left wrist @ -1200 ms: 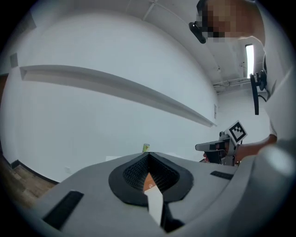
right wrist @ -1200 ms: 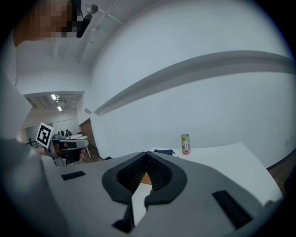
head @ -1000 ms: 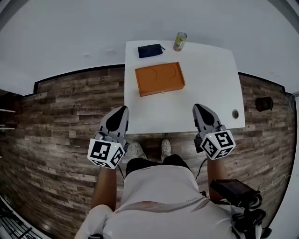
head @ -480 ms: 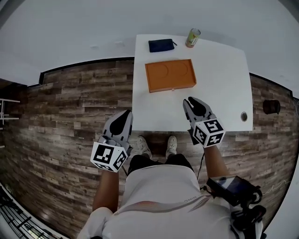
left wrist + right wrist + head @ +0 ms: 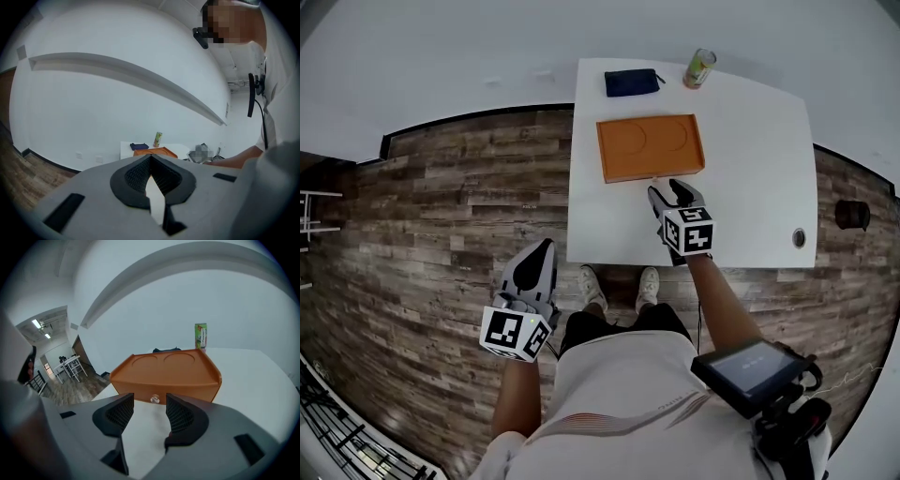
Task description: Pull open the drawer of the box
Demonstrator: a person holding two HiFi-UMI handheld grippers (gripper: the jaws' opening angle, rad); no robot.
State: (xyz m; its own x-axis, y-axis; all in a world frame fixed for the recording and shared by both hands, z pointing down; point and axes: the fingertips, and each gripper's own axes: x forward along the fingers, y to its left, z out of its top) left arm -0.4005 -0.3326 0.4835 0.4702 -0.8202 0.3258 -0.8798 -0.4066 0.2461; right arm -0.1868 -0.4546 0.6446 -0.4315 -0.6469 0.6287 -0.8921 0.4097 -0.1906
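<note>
An orange box (image 5: 650,148) with two round dents in its lid lies on the white table (image 5: 750,206). Its drawer front faces me and has a small clear knob (image 5: 154,399). My right gripper (image 5: 667,195) is just short of that front, and its jaws are opening. Nothing is between the pads, and the knob sits a little beyond the gap of the right gripper (image 5: 149,409). My left gripper (image 5: 542,247) hangs over the wooden floor, left of the table and apart from the box, with its jaws shut and empty. In the left gripper view the box (image 5: 154,152) is far off.
A dark blue pouch (image 5: 630,82) and a green can (image 5: 700,67) stand at the table's far edge behind the box. A round cable hole (image 5: 799,238) is near the front right corner. My feet are under the near edge, and a black device (image 5: 750,366) hangs at my right hip.
My right gripper moved forward from the table's near edge to the front of the box, and its jaws spread apart. The left gripper stayed low beside the table, still shut.
</note>
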